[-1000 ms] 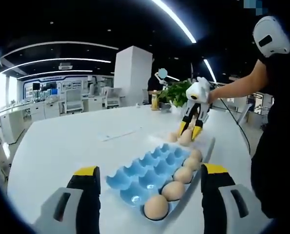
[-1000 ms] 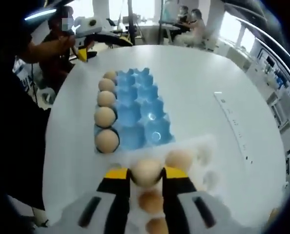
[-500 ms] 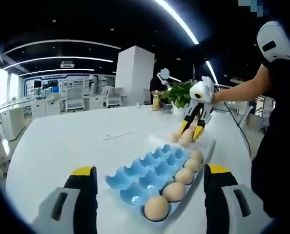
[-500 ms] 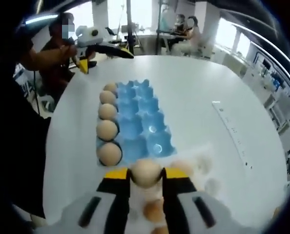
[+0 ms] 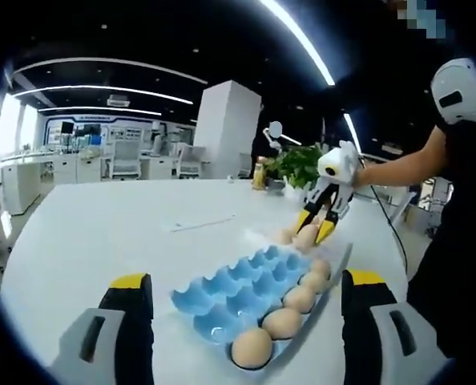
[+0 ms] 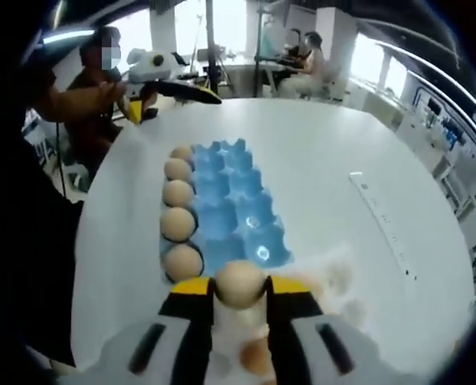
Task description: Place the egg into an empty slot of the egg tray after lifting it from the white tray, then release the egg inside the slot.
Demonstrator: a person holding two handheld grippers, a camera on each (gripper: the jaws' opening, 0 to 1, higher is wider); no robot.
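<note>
In the right gripper view my right gripper (image 6: 240, 289) is shut on a tan egg (image 6: 240, 281), held above the near end of the blue egg tray (image 6: 236, 210). The blue tray's left row holds several eggs (image 6: 178, 224); its other slots are empty. The white tray (image 6: 338, 273) lies just under and behind the jaws, with an egg (image 6: 256, 357) still in it. In the left gripper view my left gripper (image 5: 247, 282) stands open at the blue tray's (image 5: 226, 289) near end. Beyond the tray's far end there, the right gripper (image 5: 316, 228) holds the egg (image 5: 306, 236).
A thin white strip (image 6: 382, 224) lies on the round white table (image 6: 318, 144), right of the blue tray. A potted plant (image 5: 294, 164) stands at the far edge. A person's dark-sleeved body (image 5: 462, 241) stands along the table's side. Desks and people fill the background.
The right gripper has risen off the white tray with the egg and moved forward towards the blue tray's near end. The left gripper has stayed open and nearly still.
</note>
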